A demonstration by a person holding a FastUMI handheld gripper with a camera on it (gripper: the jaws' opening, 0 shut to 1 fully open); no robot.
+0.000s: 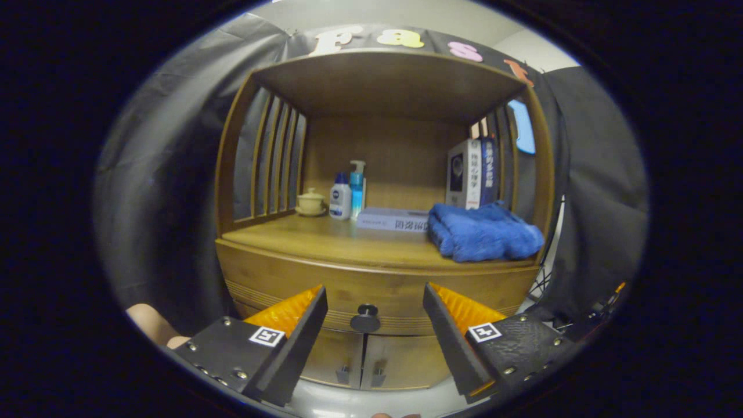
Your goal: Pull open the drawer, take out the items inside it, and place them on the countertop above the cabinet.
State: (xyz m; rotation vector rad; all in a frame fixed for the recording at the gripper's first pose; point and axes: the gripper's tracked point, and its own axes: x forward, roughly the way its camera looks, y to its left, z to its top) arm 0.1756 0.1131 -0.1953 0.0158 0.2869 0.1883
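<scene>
A wooden cabinet stands ahead of me, its drawer (302,287) closed under the countertop (342,241). A dark round knob (365,318) sits at the drawer's middle. My gripper (374,299) is open, its two fingers spread wide on either side of the knob, which lies in the gap between them and a little beyond the tips. Nothing is held. What the drawer contains is hidden.
On the countertop lie a folded blue towel (484,232), a flat box (395,220), two bottles (347,194), a small lidded cup (311,202) and upright books (473,173). Two small doors (360,360) sit below the drawer. A hand (154,325) shows beside the left finger.
</scene>
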